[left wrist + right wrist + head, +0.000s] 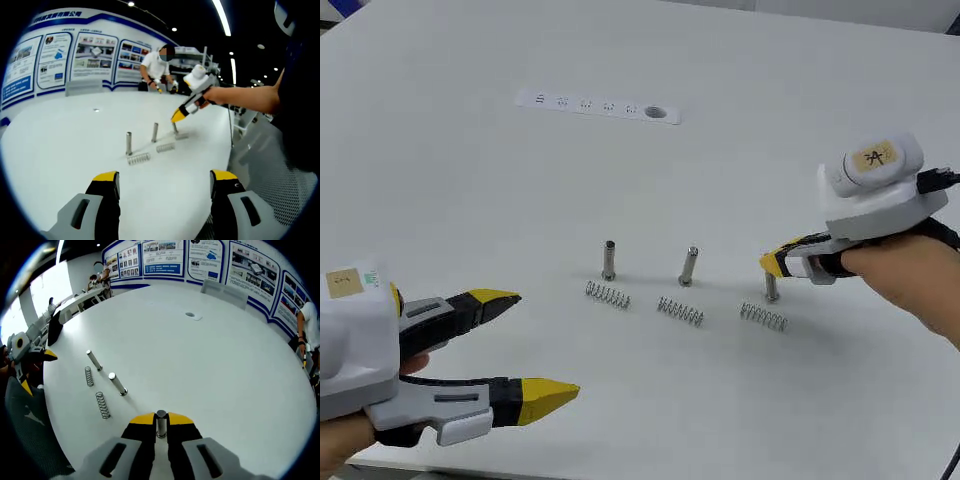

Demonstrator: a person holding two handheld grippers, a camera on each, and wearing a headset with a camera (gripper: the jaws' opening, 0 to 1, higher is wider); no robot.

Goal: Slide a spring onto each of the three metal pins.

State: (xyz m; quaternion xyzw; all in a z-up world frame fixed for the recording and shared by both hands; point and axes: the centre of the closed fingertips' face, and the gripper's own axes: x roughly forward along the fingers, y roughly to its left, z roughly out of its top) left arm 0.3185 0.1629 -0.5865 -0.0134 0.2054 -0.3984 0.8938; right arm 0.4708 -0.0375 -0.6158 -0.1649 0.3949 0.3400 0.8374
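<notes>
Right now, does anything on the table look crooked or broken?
Nothing looks broken or spilled. The middle pin seems to lean a little toward the right pin, while the left pin stands straight; that may just be the camera angle. The three springs lie flat in a tidy row.

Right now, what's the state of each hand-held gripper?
Left hand-held gripper: open, holding nothing.
Right hand-held gripper: closed on the right-end pin.
</notes>
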